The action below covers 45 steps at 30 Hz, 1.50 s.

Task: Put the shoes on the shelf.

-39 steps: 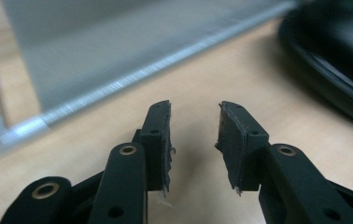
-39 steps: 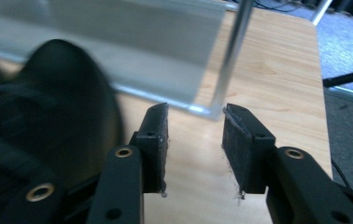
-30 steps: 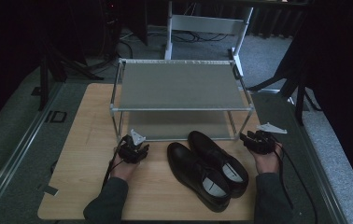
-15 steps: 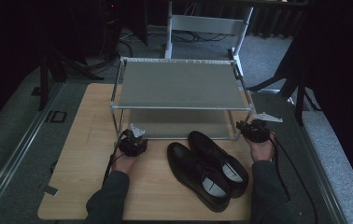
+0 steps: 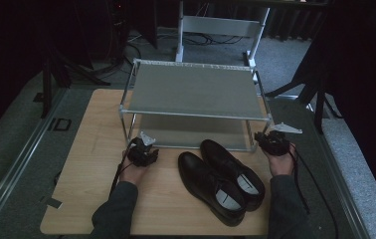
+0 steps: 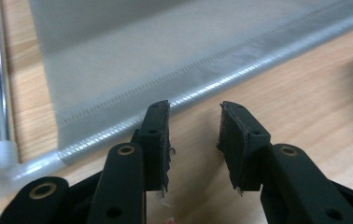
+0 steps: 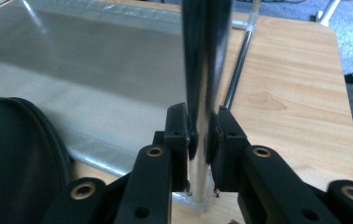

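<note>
Your right tongs (image 7: pixel 199 140) clenched on upright rack post (image 7: pixel 201 70), long axis vertical; left tongs (image 6: pixel 193 135) released above bench (image 5: pixel 96 149).

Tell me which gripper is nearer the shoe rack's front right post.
Right. The right gripper has its jaws closed around the front right post; the left gripper sits by the rack's opposite front corner.

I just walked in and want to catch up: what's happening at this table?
A person works at a wooden table with a hand-held gripper in each hand. The right hand-held gripper is clamped on the front right leg of a two-tier shoe rack. The left hand-held gripper is open, just in front of the rack's lower shelf, holding nothing. A pair of black shoes lies untouched between them.
</note>
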Available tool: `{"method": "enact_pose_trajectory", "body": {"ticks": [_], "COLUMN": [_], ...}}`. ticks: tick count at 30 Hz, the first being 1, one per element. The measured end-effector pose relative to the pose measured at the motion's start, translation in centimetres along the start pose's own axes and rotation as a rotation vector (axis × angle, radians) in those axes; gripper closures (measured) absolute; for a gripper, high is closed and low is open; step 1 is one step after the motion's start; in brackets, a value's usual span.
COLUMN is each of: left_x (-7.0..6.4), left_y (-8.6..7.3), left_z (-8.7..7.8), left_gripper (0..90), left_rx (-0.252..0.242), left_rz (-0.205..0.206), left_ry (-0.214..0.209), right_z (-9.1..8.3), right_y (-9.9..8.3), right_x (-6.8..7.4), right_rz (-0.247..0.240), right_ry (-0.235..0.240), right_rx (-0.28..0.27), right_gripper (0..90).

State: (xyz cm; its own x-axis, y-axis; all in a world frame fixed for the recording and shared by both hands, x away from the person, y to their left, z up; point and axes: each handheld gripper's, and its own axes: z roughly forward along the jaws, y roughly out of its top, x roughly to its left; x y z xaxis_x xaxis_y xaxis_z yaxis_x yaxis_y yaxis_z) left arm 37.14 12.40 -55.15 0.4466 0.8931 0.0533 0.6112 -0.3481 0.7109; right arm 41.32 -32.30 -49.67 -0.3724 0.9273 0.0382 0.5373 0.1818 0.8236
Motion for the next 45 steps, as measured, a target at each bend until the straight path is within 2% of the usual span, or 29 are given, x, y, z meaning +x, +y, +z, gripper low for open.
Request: {"method": "enact_pose_trajectory", "body": {"ticks": [1,2,4,5,8,11,13,19,24,27,34,38,45], "left_x": [-0.2,-0.4,-0.9,-0.9,-1.7,-2.5,-3.1,-4.4,-4.8,-4.9,-5.5,-6.1,-7.2], "left_y": [-0.1,-0.1,-0.3,-0.3,-0.9,-1.3,-1.6,-1.9,-2.3,-2.5,-2.4,-2.3,-1.9], "left_z": [-0.2,-0.5,-0.9,-0.9,-2.0,-3.0,-3.6,-4.7,-5.2,-5.3,-5.3,-5.4,-6.0], "left_gripper": [62.1,61.7,61.0,60.6,59.6,58.7,57.8,56.3,55.6,55.5,55.4,55.2,55.2], "left_rx": [-0.008,-0.010,-0.017,-0.017,-0.029,-0.040,-0.050,-0.066,-0.068,-0.068,-0.066,-0.069,-0.082], "left_rz": [-0.002,-0.001,0.001,0.001,-0.002,0.000,0.002,0.032,0.034,0.027,0.034,0.043,0.071], "left_ry": [-0.015,-0.027,-0.049,-0.049,-0.089,-0.113,-0.132,-0.173,-0.184,-0.188,-0.198,-0.213,-0.243], "right_z": [-1.0,-1.5,-2.8,-2.8,-5.6,-8.1,-9.8,-12.6,-13.5,-13.5,-12.8,-12.5,-12.4], "right_y": [-0.1,-0.2,-0.6,-0.6,-1.5,-2.4,-2.8,-3.8,-4.5,-4.9,-5.6,-5.9,-5.6], "right_x": [-0.1,-0.1,0.0,0.0,1.0,2.7,4.1,8.0,10.2,11.0,11.6,12.0,12.2], "right_rz": [0.027,0.037,0.048,0.048,0.043,0.015,0.003,-0.051,-0.082,-0.111,-0.147,-0.193,-0.228], "right_ry": [-0.013,-0.013,-0.024,-0.024,-0.025,0.003,0.046,0.146,0.180,0.194,0.203,0.195,0.213], "right_rx": [-0.002,0.000,0.008,0.008,0.014,0.017,0.018,0.052,0.078,0.123,0.211,0.276,0.313], "right_gripper": [67.7,64.0,61.2,61.2,57.9,54.9,52.7,46.0,39.7,38.7,37.1,36.9,38.1]}}
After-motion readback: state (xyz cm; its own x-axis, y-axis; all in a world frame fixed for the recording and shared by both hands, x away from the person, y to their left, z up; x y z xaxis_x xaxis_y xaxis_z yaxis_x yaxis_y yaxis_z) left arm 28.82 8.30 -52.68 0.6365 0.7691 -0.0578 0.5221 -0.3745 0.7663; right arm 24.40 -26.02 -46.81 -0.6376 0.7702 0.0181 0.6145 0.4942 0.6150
